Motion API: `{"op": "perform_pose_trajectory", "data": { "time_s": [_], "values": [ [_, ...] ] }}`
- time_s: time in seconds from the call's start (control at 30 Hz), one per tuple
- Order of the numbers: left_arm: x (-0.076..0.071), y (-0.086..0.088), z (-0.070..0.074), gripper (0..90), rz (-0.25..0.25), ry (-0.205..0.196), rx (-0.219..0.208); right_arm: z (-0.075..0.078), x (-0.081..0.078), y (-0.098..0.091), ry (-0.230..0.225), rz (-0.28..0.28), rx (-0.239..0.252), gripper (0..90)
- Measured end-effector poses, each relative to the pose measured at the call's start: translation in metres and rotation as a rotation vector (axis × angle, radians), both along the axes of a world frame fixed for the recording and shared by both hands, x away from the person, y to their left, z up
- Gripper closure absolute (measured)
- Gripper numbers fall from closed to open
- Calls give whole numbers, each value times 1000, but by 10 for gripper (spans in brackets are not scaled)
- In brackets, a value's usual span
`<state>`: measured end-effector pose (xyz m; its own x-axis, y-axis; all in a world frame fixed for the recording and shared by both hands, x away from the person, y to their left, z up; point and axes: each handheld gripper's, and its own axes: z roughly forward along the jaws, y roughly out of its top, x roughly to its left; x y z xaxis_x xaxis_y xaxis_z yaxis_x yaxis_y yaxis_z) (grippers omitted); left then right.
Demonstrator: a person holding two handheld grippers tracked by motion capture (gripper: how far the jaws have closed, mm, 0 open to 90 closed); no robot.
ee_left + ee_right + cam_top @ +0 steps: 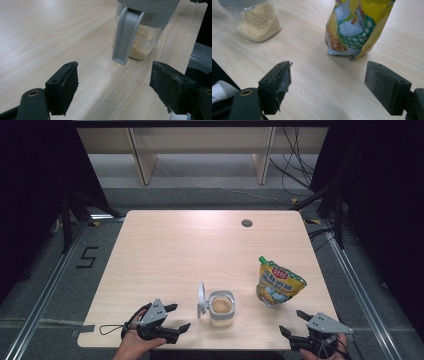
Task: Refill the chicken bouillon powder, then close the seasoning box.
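Both grippers released near the table's front edge, jar and pouch ahead.

The left gripper (177, 316) rests beside the jar (221, 308), jaws spread, nothing between them; the jar's grey lid (201, 299) stands hinged open on its left. The right gripper (296, 322) sits with jaws wide apart, empty, near the upright yellow pouch (278, 283) on the wooden table (175, 250).

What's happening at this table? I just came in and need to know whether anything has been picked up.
Nothing is held. A person has a gripper in each hand at the near edge of the table. The left gripper is open, pointing at a clear jar of pale grains whose grey lid is flipped open. The right gripper is open too, facing a yellow pouch standing upright beside the jar. Both grippers are apart from these things.
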<state>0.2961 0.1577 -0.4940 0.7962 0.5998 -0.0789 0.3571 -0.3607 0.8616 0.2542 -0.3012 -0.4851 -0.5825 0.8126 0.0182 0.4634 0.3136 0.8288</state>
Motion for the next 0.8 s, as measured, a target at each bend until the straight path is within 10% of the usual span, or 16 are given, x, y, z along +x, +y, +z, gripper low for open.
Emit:
{"op": "perform_pose_trajectory", "data": {
  "time_s": [0.37,0.57,0.8],
  "values": [
    [-3,1,9,279,2,-12,-30,-2,-8,6,6,47,-31,226],
    [-3,-1,14,484,-14,10,-54,-4,-11,8,3,83,-62,229],
    [-7,-11,33,801,-35,-75,-79,-4,-14,11,7,85,-62,235]
  ]
}}
